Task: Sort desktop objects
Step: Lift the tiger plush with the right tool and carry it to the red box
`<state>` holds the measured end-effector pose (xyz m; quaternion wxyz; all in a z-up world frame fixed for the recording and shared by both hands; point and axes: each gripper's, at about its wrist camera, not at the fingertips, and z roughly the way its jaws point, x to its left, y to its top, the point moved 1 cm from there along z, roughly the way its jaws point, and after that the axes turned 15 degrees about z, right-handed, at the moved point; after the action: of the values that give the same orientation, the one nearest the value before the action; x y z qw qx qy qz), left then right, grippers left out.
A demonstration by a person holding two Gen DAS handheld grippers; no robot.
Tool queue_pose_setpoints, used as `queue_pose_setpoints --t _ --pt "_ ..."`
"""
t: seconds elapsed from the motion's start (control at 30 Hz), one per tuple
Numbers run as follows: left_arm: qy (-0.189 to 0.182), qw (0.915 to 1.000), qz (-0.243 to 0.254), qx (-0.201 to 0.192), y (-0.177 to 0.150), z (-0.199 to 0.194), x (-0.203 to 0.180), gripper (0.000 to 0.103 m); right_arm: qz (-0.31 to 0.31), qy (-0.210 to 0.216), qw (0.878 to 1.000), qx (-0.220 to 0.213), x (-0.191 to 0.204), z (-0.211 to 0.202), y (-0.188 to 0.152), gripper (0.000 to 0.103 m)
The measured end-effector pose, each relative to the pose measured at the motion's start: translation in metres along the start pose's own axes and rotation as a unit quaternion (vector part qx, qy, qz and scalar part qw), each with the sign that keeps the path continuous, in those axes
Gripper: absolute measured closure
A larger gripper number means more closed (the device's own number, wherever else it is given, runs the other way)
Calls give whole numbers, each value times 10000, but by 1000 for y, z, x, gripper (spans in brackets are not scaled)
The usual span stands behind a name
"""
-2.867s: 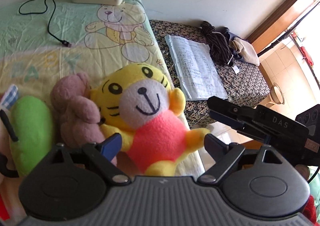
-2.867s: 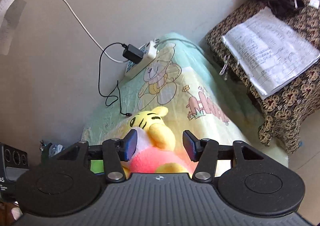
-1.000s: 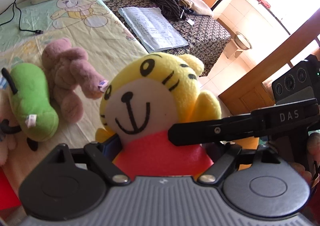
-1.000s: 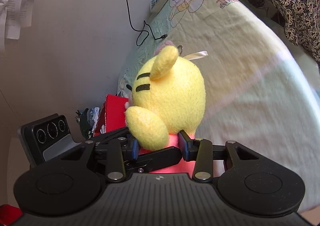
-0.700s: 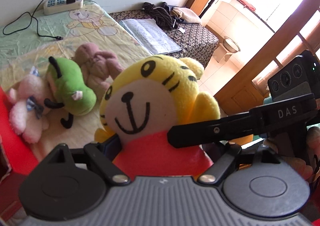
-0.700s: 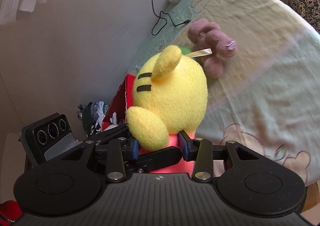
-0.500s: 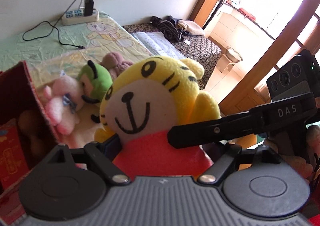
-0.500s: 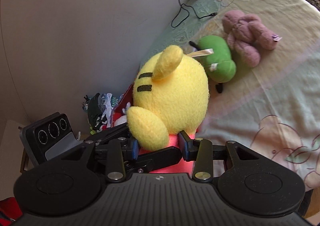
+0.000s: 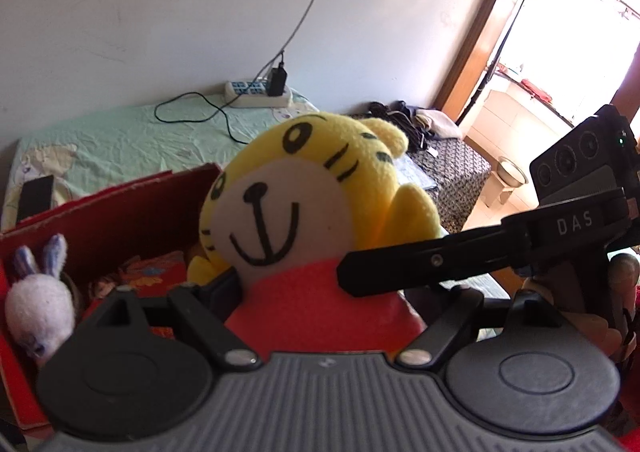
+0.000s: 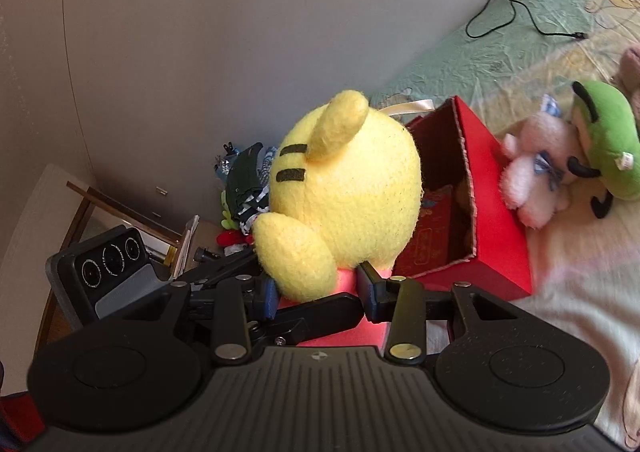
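Note:
A yellow tiger plush [image 9: 304, 188] in a red shirt hangs in the air, held from both sides. My left gripper [image 9: 328, 300] is shut on its red body from the front. My right gripper [image 10: 320, 294] is shut on the same red body from behind, where I see the tiger's back [image 10: 348, 188]. One right finger [image 9: 432, 260] crosses the tiger's chest in the left wrist view. An open red box [image 10: 492, 188] stands just beyond the tiger; its wall [image 9: 120, 212] shows at the left, with a white bunny plush [image 9: 38, 304] inside.
On the bed beside the box lie a pink plush [image 10: 536, 172] and a green plush [image 10: 608, 132]. A power strip [image 9: 256, 94] with a black cable sits by the wall, and a dark phone [image 9: 34, 198] lies at the bed's left edge. Clutter fills the floor corner behind the box.
Both grippers have carried the tiger plush leftward, away from the loose plush toys on the bed, to the red box. The grip on it has not changed.

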<state>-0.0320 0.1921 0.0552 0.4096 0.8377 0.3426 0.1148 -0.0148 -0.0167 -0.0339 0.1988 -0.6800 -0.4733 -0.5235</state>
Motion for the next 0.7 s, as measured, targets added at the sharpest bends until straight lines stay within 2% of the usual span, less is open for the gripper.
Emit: queue_pose_setpoints --t 0.13,0.27,0.5,0.7 --pt "143 9996 -25 -230 3 -10 24 17 -317 -8 9995 24 19 16 7 61" --pt "116 9990 -161 -403 8 -6 47 17 -590 -144 9981 -55 33 30 19 61" --pt "-140 9972 -627 -372 5 33 80 17 -812 -814 9934 -57 33 55 47 61" --pt "-486 9908 -1241 -241 -10 71 100 17 -930 -1457 9849 93 19 73 62 61"
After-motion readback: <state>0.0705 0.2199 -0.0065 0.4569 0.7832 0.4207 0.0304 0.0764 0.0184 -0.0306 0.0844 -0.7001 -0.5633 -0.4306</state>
